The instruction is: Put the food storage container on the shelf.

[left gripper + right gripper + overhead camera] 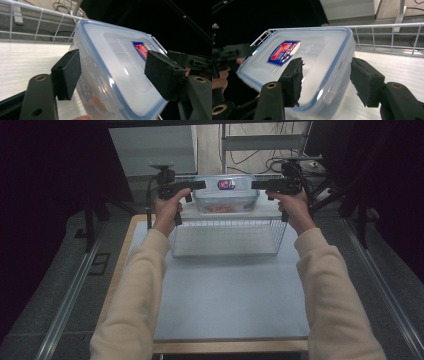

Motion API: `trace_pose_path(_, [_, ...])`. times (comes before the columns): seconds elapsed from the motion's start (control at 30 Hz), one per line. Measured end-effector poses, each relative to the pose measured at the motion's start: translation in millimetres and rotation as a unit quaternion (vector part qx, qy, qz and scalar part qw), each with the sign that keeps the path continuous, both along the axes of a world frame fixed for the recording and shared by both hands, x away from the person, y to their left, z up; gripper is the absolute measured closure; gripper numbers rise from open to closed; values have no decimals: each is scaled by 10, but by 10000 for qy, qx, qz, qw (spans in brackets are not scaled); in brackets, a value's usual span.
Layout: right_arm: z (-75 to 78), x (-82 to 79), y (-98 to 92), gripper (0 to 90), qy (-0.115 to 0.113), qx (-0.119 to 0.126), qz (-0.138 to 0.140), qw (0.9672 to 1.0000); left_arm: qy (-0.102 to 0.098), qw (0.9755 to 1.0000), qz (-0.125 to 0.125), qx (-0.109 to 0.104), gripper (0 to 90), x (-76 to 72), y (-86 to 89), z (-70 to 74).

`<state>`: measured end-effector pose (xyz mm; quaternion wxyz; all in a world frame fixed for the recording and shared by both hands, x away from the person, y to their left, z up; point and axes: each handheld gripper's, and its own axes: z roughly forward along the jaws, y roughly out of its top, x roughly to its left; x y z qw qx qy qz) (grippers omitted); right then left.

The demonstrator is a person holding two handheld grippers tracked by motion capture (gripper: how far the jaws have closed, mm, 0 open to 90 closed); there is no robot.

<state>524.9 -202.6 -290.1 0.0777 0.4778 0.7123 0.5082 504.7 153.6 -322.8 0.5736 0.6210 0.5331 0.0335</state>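
A clear plastic food box (226,195) with a blue-edged lid and a red and blue label sits in the far part of a white wire basket (225,222). Something orange-red shows through its wall. My left gripper (200,185) is at the box's left end and my right gripper (255,184) at its right end, both pointing inward. In the left gripper view the box (120,70) lies between the jaws of the gripper (115,75), one pad beside the wall, the other clear above the lid. In the right gripper view the gripper (328,80) straddles the box (312,57), with a gap at one pad.
The basket stands at the far end of a pale blue table top (230,295) with a wooden edge. Its wire rim (37,22) (387,26) rises behind the box. Dark curtains, stands and cables lie beyond the table.
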Motion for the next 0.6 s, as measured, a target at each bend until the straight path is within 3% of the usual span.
trace_pose_path(0.3, [61, -265, -152, 376, -287, 10, 343, 9990, -363, 9986, -127, 369, 261, -333, 117, 141])
trace_pose_path(0.43, [38, -406, -189, 359, -338, 37, 477, 9983, -401, 9980, -93, 471, 247, -506, 153, 138])
trace_pose_path(0.5, [4, -473, -201, 358, -355, 41, 504, 9981, -468, 9968, -121, 638, 251, -595, 150, 113])
trace_pose_path(0.6, [-48, -556, -209, 353, -385, 48, 551, 9977, -417, 9974, -262, 531, 250, -704, 159, 39])
